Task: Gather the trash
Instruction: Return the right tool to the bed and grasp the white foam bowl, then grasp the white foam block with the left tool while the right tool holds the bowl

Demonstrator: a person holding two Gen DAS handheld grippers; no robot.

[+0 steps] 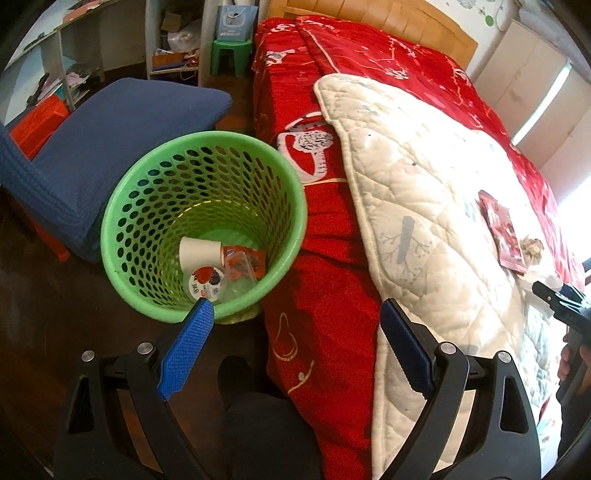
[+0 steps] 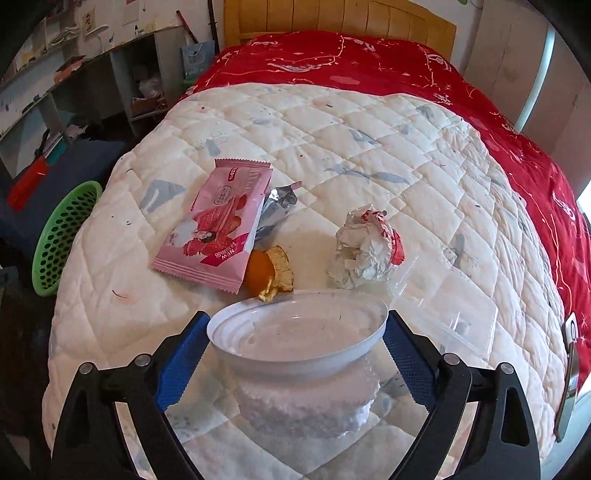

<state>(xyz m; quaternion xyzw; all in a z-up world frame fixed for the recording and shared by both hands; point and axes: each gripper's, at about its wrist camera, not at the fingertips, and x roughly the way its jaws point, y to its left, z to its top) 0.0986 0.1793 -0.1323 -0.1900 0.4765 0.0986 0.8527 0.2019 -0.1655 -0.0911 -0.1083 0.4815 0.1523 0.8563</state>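
In the right wrist view a white plastic bowl [image 2: 295, 354] stands on the cream quilt [image 2: 369, 140]. My right gripper [image 2: 296, 321] is open around it, and the rim reaches close to both blue pads. Beyond the bowl lie a pink snack wrapper [image 2: 218, 221], silver foil [image 2: 279, 201], an orange peel [image 2: 269, 275], a crumpled paper ball [image 2: 369, 247] and a clear plastic lid [image 2: 450, 325]. My left gripper [image 1: 295, 314] hangs open and empty over the near rim of the green mesh basket [image 1: 110, 229]. The basket holds a white cup [image 1: 199, 251], a round lid [image 1: 207, 282] and an orange wrapper [image 1: 249, 260].
The basket stands on the dark floor against the side of the bed with its red cover [image 1: 321, 229]. A blue chair [image 1: 122, 129] is just behind it. A green stool [image 1: 231, 55] and cluttered shelves [image 1: 173, 40] lie farther back. A wooden headboard [image 2: 340, 22] closes the far end.
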